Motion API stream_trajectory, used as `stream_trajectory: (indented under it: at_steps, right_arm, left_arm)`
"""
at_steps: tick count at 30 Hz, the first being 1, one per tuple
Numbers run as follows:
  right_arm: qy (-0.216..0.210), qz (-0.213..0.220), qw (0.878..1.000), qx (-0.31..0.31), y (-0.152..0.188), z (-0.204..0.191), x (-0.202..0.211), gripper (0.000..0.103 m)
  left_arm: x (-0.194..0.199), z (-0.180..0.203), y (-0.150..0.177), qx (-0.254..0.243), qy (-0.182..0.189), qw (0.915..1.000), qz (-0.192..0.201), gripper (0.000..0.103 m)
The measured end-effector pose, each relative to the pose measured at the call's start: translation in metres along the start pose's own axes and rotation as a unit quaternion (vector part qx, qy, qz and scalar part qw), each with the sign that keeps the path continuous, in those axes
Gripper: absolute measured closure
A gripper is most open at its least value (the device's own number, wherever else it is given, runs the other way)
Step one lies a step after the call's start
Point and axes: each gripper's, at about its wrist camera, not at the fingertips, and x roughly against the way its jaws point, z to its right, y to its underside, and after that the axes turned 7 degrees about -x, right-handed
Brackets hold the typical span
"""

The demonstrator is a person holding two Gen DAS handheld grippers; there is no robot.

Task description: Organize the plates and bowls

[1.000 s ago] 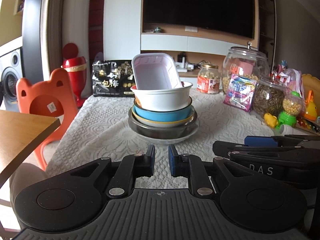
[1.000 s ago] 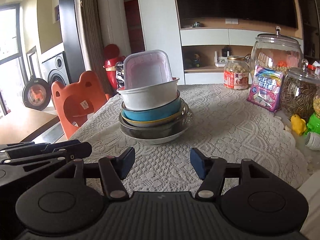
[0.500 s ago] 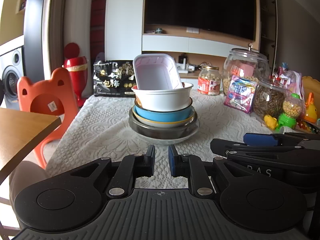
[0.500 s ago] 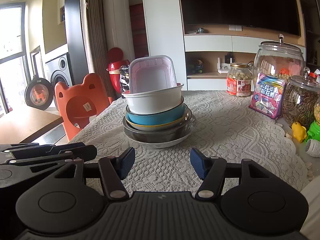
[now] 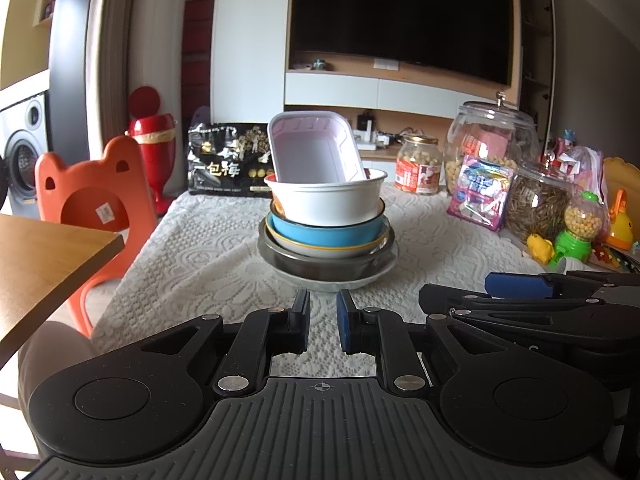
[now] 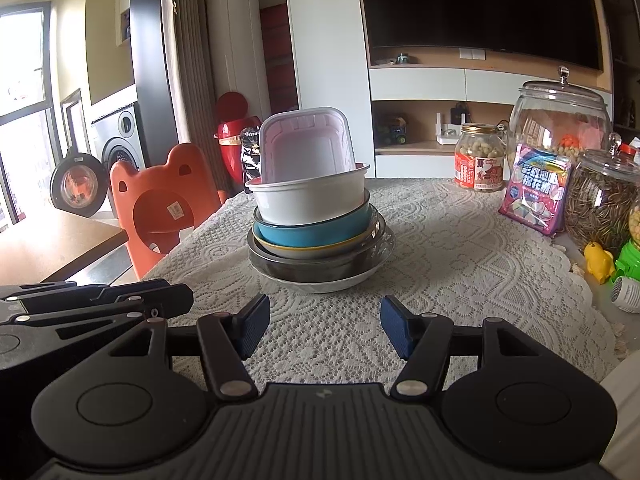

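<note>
Stacked bowls (image 5: 326, 224) unmoved, left tool (image 5: 323, 314) still closed, right tool (image 6: 324, 328) still open

Bare white lace tablecloth (image 6: 460, 248) lies open between the grippers and the central nested stack of bowls and plates (image 6: 316, 216). Right edge crowded: glass jars (image 6: 560, 120), pink snack packet (image 6: 536, 196). Left: orange bear-shaped chair (image 6: 160, 204), wooden tabletop corner (image 5: 44, 256).

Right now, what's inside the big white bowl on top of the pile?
A pinkish rectangular tray leans tilted inside the white bowl, sticking up above its rim. The bowl's wall hides the tray's lower end and the bowl's bottom.
</note>
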Motion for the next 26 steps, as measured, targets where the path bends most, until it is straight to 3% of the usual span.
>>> stream_trajectory:
  at_steps: [17,26]
  right_arm:
    - [-0.002,-0.005,1.000,0.004,0.0020,0.0000,0.0001,0.041]
    - [-0.001,-0.010,1.000,0.002,0.0008,0.0020,-0.0037,0.041]
  left_arm:
    - [-0.0001,0.0002,0.0001,0.001,0.002,1.0000,-0.001,0.086]
    - [-0.0063,-0.0033,0.0029,0.020,-0.002,0.9995,-0.026,0.086]
